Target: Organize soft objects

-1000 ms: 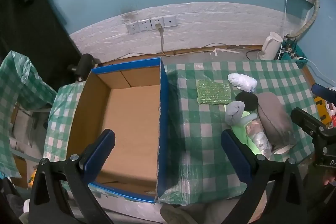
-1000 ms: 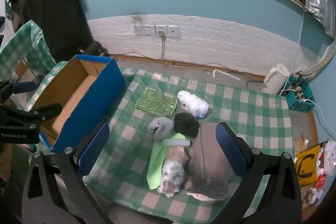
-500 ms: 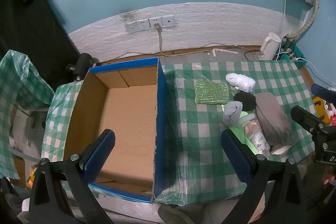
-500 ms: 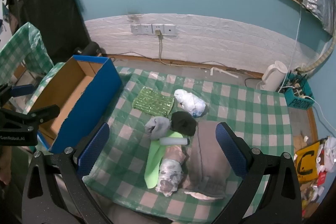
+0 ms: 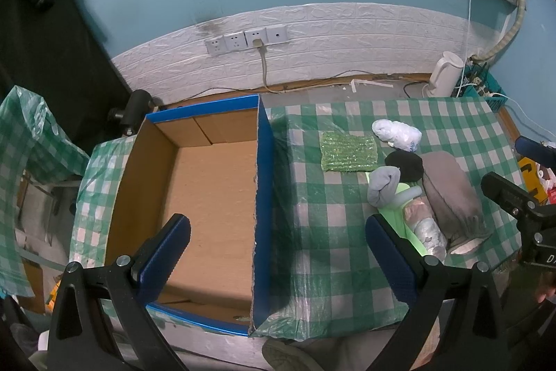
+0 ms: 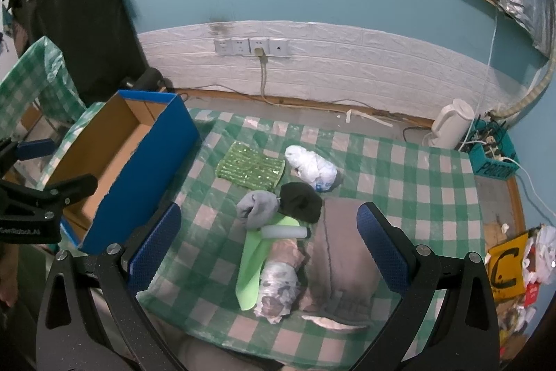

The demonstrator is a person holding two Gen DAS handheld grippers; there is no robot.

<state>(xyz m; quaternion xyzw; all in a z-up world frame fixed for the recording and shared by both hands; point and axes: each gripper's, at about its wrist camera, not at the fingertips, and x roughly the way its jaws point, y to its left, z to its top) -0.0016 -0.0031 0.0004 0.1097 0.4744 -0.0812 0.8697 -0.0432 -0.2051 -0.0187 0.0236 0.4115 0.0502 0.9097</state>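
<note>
An empty blue cardboard box [image 5: 264, 190] [image 6: 149, 169] stands at the left of a green-checked table. Soft things lie in a cluster to its right: a green sequin cloth [image 6: 251, 170] [image 5: 348, 151], a white bundle [image 6: 311, 166], a black sock ball [image 6: 300, 201], a grey sock ball [image 6: 258, 207], a lime-green cloth [image 6: 255, 261], a patterned roll [image 6: 278, 284] and a folded grey garment [image 6: 342, 252]. My left gripper [image 5: 278, 263] is open and empty above the box's right wall. My right gripper [image 6: 269, 252] is open and empty above the cluster.
A white kettle [image 6: 450, 124] and a teal basket of cables [image 6: 491, 150] stand on the floor at the back right. A wall socket strip [image 6: 252, 47] with a cord is behind. A dark coat [image 6: 80, 6] hangs at the left. Bags [image 6: 521, 263] lie at the right.
Both grippers have risen a little and drawn back slightly, so the table and box look a bit smaller and lower. Both stay open. No object has moved.
</note>
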